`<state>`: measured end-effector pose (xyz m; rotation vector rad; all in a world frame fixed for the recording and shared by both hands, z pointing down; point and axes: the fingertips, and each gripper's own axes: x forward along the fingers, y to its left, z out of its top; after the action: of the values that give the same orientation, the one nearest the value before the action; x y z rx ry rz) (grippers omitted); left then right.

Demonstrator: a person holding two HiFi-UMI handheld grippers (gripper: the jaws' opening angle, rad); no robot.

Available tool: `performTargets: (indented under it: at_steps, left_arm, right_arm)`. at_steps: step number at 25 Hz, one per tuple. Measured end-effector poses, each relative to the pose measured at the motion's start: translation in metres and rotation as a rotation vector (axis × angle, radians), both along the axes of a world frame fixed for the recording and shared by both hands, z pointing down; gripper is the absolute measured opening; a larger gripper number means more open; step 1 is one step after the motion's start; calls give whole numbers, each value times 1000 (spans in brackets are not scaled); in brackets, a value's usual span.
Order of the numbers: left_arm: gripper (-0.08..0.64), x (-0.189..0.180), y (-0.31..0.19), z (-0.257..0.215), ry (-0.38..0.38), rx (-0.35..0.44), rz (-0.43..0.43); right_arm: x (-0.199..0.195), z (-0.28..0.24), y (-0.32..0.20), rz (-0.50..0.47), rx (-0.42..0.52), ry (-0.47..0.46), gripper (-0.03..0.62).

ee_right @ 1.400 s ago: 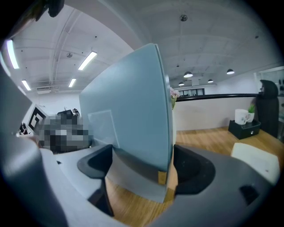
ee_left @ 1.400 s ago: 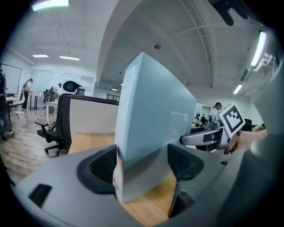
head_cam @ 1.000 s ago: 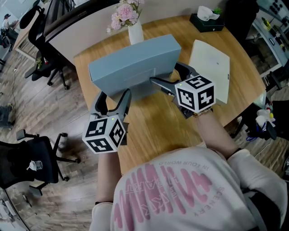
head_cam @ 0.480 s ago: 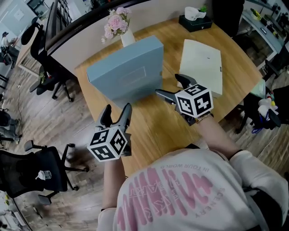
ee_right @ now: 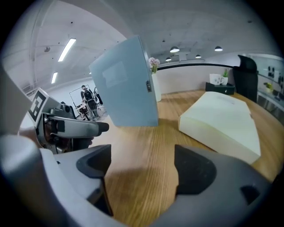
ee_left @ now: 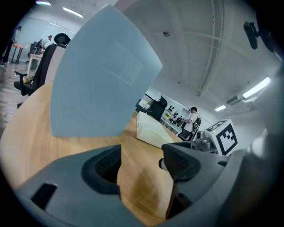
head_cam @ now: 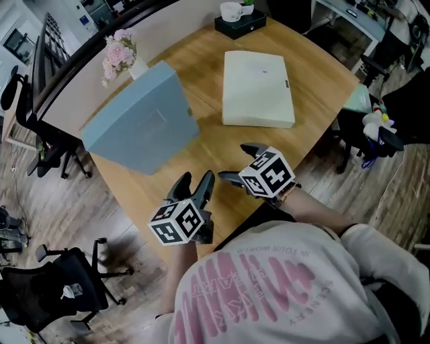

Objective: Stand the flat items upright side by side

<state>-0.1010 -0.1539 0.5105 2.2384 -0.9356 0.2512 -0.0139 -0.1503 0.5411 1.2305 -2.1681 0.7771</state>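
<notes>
A flat blue box [head_cam: 141, 127] stands upright on edge on the wooden table [head_cam: 201, 144], with nothing holding it. It fills the upper left of the left gripper view [ee_left: 97, 80] and stands tall in the right gripper view [ee_right: 128, 84]. A cream box [head_cam: 259, 87] lies flat to its right, also seen as the cream box [ee_right: 222, 122]. Both grippers hover near the table's front edge, well short of either box. My left gripper [head_cam: 195, 186] is open; its jaws have just been closing, with nothing between them. My right gripper [head_cam: 238, 163] is open and empty too.
A white vase of pink flowers [head_cam: 121, 57] stands behind the blue box. A black box with white tissue [head_cam: 238, 20] sits at the table's far edge. Office chairs [head_cam: 47, 295] stand on the floor at the left, and a plush toy [head_cam: 377, 126] at the right.
Both grippers have drawn back from the blue box's sides toward the table's front edge and sunk lower. The blue box stays standing on its own.
</notes>
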Motion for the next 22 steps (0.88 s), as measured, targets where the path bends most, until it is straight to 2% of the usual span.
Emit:
performTargets:
  at_steps: [7, 10, 16, 22]
  left_arm:
    - [302, 61, -9, -25, -14, 51, 60]
    - [299, 85, -20, -34, -32, 85, 36]
    - [302, 149, -41, -38, -73, 86, 14]
    - [321, 217, -62, -49, -58, 113, 4]
  right_arm:
    - [68, -31, -14, 131, 74, -73, 440]
    - [99, -39, -25, 136, 91, -97, 440]
    - [187, -49, -45, 165, 108, -108, 440]
    - [269, -42, -58, 182, 76, -154, 440]
